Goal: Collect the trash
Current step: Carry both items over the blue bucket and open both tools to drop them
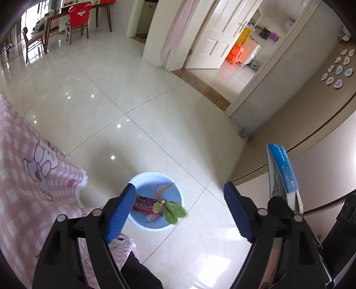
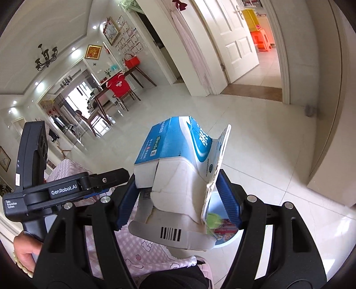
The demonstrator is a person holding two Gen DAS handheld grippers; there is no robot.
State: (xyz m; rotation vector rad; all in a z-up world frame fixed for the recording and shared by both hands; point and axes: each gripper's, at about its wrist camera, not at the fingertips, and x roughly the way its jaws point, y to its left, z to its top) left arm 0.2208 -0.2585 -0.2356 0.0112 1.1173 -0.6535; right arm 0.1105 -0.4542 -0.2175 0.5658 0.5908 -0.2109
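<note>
A light blue bin stands on the tiled floor below my left gripper, whose jaws are wide open and empty. Green leaves hang in the air over the bin's rim, and a red wrapper lies inside. My right gripper is shut on a crushed blue and white carton and holds it above the bin. The carton also shows at the right edge of the left wrist view.
A table with a pink checked cloth stands left of the bin. An open white door and a doorway lie ahead. A dining table with a red-covered chair stands at the far left. A beige wall runs on the right.
</note>
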